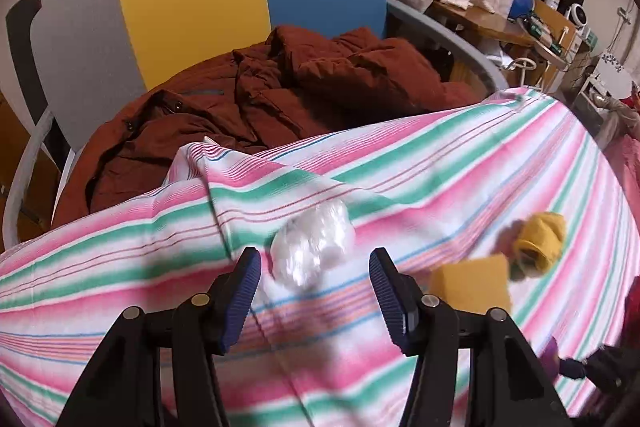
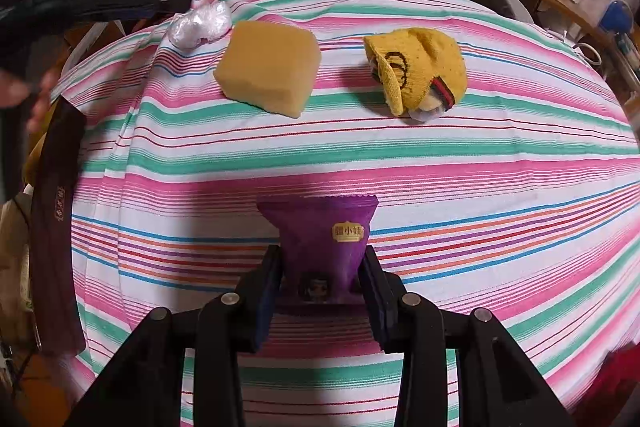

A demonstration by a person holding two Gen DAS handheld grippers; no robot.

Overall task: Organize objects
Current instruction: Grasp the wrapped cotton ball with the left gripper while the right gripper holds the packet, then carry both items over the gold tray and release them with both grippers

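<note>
Right gripper (image 2: 320,267) clamping purple packet (image 2: 320,231), left gripper (image 1: 314,267) parted

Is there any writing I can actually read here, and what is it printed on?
"疆小娃", as best it reads, on a gold label on the purple snack packet held in the right tongs.
A small gold mark on the dark brown strip at the left edge of the striped cloth: too small to read.
The pattern on the yellow sock shows curved dark lines, no readable letters.

One sponge (image 2: 268,67), one yellow sock (image 2: 420,75), one plastic wad (image 2: 200,23) — one purple packet (image 2: 320,247).
</note>
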